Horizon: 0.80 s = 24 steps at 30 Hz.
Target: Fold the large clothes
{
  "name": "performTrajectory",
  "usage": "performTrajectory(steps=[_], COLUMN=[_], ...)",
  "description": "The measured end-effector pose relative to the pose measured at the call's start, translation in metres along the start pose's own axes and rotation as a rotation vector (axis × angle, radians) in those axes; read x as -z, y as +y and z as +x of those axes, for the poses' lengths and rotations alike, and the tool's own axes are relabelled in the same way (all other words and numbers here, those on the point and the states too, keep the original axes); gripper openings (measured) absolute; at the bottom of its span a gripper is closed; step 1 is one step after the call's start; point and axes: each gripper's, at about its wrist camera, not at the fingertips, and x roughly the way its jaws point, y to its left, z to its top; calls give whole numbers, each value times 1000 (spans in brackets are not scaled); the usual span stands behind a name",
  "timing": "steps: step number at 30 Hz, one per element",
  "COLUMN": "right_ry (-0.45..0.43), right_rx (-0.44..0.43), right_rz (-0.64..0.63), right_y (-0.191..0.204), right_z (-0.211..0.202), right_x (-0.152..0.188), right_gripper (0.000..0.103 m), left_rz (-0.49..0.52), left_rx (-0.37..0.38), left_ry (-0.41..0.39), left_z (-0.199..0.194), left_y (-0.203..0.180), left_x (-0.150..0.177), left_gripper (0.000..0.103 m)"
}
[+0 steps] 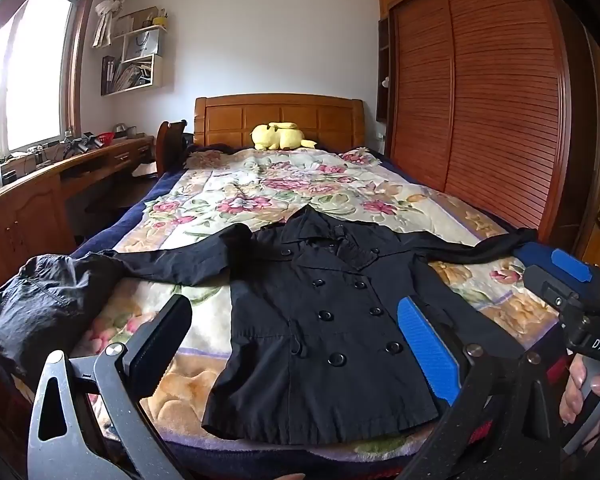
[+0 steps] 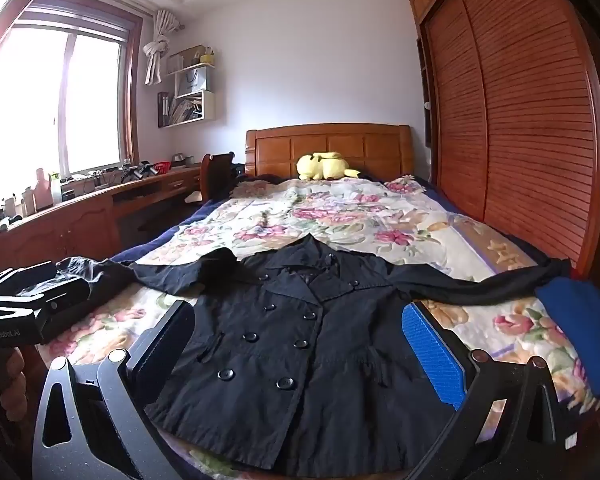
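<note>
Left of the black coat (image 1: 320, 320), a dark bundle (image 1: 40, 312) sat on the bed (image 1: 260, 188). Coat lay flat, buttoned, both sleeves spread, unfolded. I had my left tool (image 1: 296, 344) gaping wide, empty, short of the hem. My right tool (image 2: 300, 356) was equally wide and empty. No fold made; everything left.
</note>
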Motion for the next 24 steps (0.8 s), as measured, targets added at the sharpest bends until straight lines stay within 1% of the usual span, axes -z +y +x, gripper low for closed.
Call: performTrajectory(steps=[7, 8, 15, 24], right_ry=[10, 10, 3, 5], right_rx=[-8, -8, -4, -7], right_rz=[12, 14, 15, 15], right_y=[-4, -4, -2, -1], right_z=[1, 1, 0, 1], right_x=[-2, -3, 0, 0], right_gripper=[103, 103, 103, 103], left_rz=[8, 9, 10, 3], left_rx=[-2, -8, -7, -7], left_ry=[-15, -2, -2, -5], left_z=[-3, 0, 1, 0], left_y=[3, -2, -3, -1], left_x=[-2, 4, 7, 5], left_gripper=[103, 103, 103, 103])
